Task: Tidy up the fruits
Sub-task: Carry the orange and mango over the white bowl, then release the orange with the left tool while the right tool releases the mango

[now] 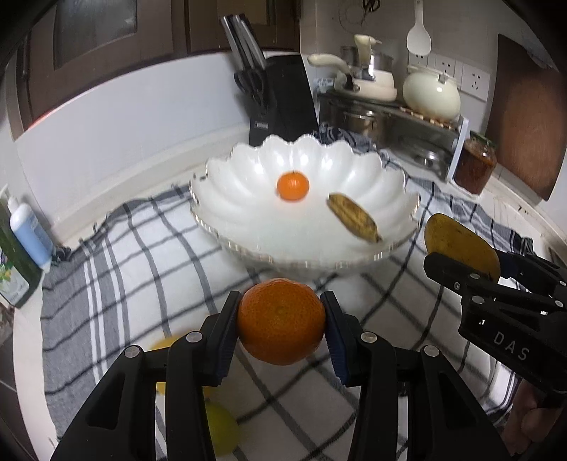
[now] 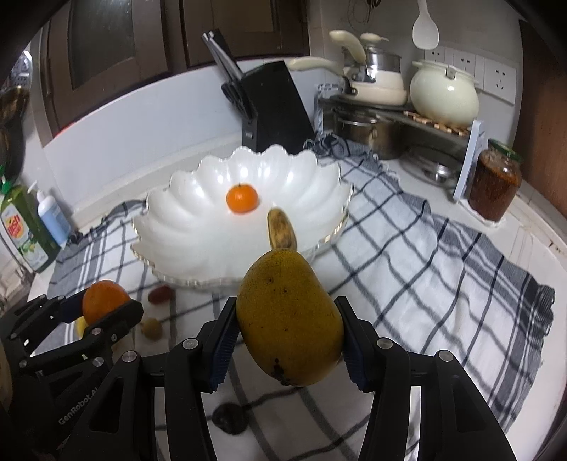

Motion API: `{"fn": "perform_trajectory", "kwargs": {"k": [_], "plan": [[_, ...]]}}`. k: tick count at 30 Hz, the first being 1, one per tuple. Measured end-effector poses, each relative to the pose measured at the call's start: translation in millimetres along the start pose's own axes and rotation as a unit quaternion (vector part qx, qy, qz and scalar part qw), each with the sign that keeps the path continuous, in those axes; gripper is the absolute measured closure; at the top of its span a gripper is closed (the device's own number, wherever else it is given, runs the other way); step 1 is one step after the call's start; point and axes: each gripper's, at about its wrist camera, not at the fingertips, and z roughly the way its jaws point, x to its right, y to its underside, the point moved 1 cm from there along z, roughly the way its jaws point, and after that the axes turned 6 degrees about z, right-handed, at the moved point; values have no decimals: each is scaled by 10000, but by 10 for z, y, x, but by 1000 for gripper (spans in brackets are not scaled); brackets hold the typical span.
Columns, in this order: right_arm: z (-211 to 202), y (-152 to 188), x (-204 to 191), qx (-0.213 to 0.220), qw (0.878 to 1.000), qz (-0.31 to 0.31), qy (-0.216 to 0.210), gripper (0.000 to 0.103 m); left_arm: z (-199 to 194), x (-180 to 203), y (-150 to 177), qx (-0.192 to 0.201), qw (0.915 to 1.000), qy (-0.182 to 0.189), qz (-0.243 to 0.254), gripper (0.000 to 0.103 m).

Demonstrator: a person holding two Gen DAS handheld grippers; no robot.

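A white counter (image 2: 524,248) ran along a pale backsplash beneath dark wooden cabinets, and most of it was covered by a white cloth with a grey check (image 2: 425,255), rumpled at its far edge. On the cloth stood a white scalloped bowl (image 2: 184,216) holding a small orange (image 2: 241,198) and a spotted banana (image 2: 281,228), the two lying apart. The left gripper (image 1: 281,321) was clamped on a larger orange (image 1: 281,321), held above the cloth just short of the bowl's near rim. The right gripper (image 2: 288,319) pinched a yellow-green mango (image 2: 288,315), also held in the air before the bowl. On the cloth near the left gripper lay a small reddish fruit (image 2: 160,294), a small greenish one (image 2: 152,328) and a yellow fruit (image 1: 221,431), partly hidden by the fingers; a dark round thing (image 2: 229,418) lay below the mango, too blurred to name. Behind the bowl stood a black knife block (image 2: 274,110) with knives and scissors. To its right a metal rack (image 2: 425,124) carried a cream pan (image 2: 375,88) and a cream lidded pot (image 2: 443,94), with a steel pot (image 2: 368,131) beneath. A jar of red paste (image 2: 494,184) stood beside the rack. Wall sockets (image 2: 496,76) and a hanging white spoon (image 2: 425,28) marked the wall. At the far left stood a green bottle (image 2: 24,230) and a blue pump bottle (image 2: 53,216).
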Motion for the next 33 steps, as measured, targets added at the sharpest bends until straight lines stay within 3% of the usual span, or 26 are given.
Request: {"fn": "perform_trajectory", "kwargs": {"k": [15, 33], "plan": [[194, -599, -99, 275, 9996, -80, 45, 49, 221, -249, -578, 249, 9995, -152, -97, 59], [855, -864, -91, -66, 9999, -39, 73, 49, 872, -367, -814, -111, 9998, -99, -155, 58]]}}
